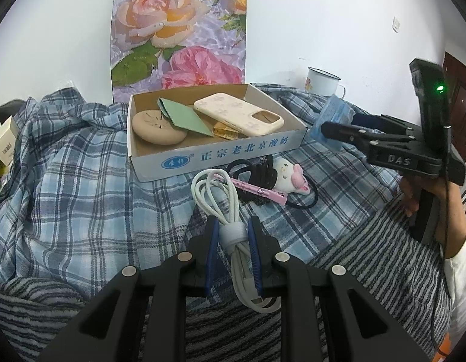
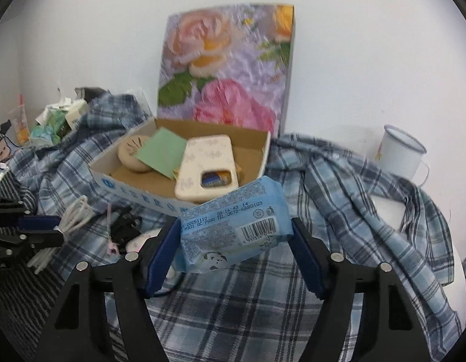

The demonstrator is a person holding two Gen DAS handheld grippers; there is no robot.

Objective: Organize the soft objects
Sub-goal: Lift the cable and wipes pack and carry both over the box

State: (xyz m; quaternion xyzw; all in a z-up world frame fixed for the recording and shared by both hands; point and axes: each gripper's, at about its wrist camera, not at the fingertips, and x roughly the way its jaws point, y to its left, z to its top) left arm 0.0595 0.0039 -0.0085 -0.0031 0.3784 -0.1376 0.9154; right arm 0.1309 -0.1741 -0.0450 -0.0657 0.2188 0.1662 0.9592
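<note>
Our left gripper (image 1: 233,226) pinches the white cable (image 1: 224,208) near the cardboard box (image 1: 215,157). Our right gripper (image 2: 233,229) clamps the blue tissue pack (image 2: 233,226), right of the box.

**Readable print in my two views**

The cardboard box (image 1: 215,154) carries, on its white front wall at the centre of my left view, blue Chinese characters reading 正宗老北京酸奶, beside a round blue logo whose characters are too small to read. At the right of that view, my right gripper (image 1: 329,128) shows raised letters "DAS" on its black body. In my right view, low centre, the blue tissue pack (image 2: 233,226) between my fingers bears "20251110", "08 16:43 14", "M301 QC/PASS TEL 0572-6680103" and a barcode whose digits are blurred.
</note>
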